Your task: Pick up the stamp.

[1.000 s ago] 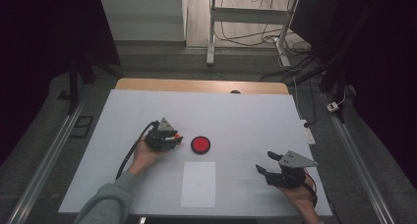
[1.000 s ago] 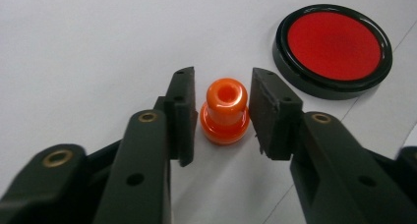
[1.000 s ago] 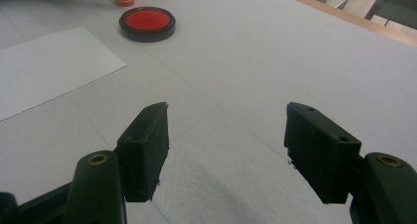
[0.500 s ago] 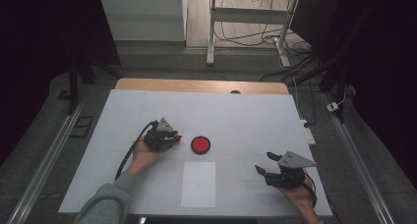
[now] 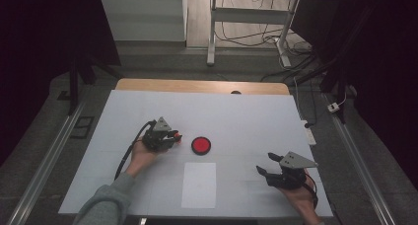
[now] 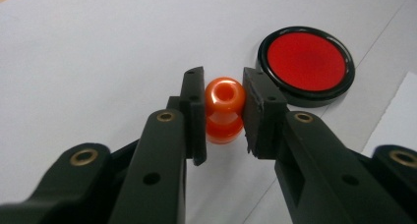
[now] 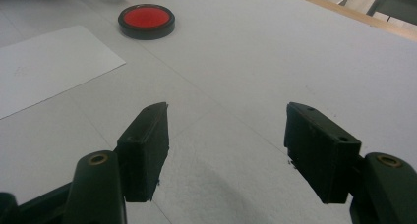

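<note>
Left tool [image 6: 223,111]: its two black jaws have just been closing and now stand narrow around a small orange bead piece [image 6: 223,108]; the pads are at both flanks of it, so I judge it as gripped.
Orange bead piece: it sits between the jaws of the left tool, near their tips, low over the white worktop [image 5: 246,116]. It looks like two round beads stacked one on the other, with the hole facing up.
Long axis: the stack stands about upright, across the closing line of the jaws, so the tool holds it by the sides and not by the ends.
Red disc [image 6: 307,62]: a flat red disc with black rim lies on the worktop just beyond the left tool's tips and a little to the right side, near but not touching the bead piece.
Key relation: from the left tool, the disc is ahead and slightly right. If the bead piece must go on the disc, the move is short, I think forward and right.
Right tool [image 7: 226,150]: jaws wide apart, nothing between them, low over bare worktop.
Nearer hand: the left tool is just beside the disc; the right tool is well apart from it, with the white paper sheet [image 5: 198,184] lying between.
Risk: the rounded, glossy piece may slip or turn in the pads.
</note>
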Motion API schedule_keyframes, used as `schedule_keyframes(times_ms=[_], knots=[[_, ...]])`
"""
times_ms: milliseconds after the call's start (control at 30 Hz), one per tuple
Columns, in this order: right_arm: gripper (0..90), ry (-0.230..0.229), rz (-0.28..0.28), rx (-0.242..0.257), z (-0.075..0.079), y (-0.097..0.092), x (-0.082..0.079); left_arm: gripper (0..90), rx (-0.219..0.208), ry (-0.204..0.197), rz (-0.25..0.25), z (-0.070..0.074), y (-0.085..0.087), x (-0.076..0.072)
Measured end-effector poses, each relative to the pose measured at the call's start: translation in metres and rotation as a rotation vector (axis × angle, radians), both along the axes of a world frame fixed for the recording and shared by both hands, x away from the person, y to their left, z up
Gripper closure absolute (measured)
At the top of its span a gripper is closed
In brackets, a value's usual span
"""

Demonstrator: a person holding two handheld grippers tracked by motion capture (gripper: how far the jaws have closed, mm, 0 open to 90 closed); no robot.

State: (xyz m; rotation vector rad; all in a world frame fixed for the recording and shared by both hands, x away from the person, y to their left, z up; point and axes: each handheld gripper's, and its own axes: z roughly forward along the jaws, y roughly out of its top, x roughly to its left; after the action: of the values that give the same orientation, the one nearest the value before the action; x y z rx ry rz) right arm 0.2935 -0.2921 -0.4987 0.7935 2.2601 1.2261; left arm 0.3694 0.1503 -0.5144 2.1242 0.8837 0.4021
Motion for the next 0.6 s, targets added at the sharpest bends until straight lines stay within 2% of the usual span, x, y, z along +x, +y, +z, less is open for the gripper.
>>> schedule_keyframes(times_ms=[367,600], knots=[[32.9,0.000,-0.003,0.002,0.000,0.000,0.000,72.4,-0.058,-0.020,-0.019,0.015,0.004,-0.009],[32.9,0.001,-0.002,-0.003,-0.001,0.001,0.001,72.4,-0.112,-0.004,-0.034,0.021,0.009,-0.013]])
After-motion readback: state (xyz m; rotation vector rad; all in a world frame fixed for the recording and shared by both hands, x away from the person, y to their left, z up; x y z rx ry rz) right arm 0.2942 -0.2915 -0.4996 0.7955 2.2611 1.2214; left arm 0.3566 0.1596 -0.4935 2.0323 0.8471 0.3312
